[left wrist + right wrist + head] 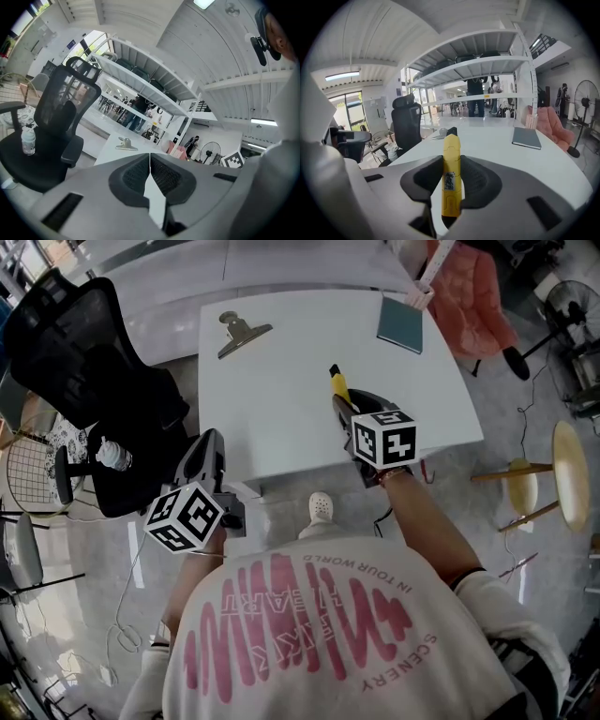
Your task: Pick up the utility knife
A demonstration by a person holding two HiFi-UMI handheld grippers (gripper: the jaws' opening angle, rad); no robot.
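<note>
Right gripper (340, 405), over the near right part of the table (281, 427): jaws pinch the yellow knife (337, 383) by its sides, black tip pointing across the table toward the clip (240, 333). In the head view only the knife's front end shows; the rest is hidden by the jaws and marker cube. The right gripper view shows the full body between the pads (476, 176), its rear end cut off below. Left gripper (208, 441), off the table's near left corner: jaws pressed together, nothing between them. Notebook (400, 324) at the table's far right.
</note>
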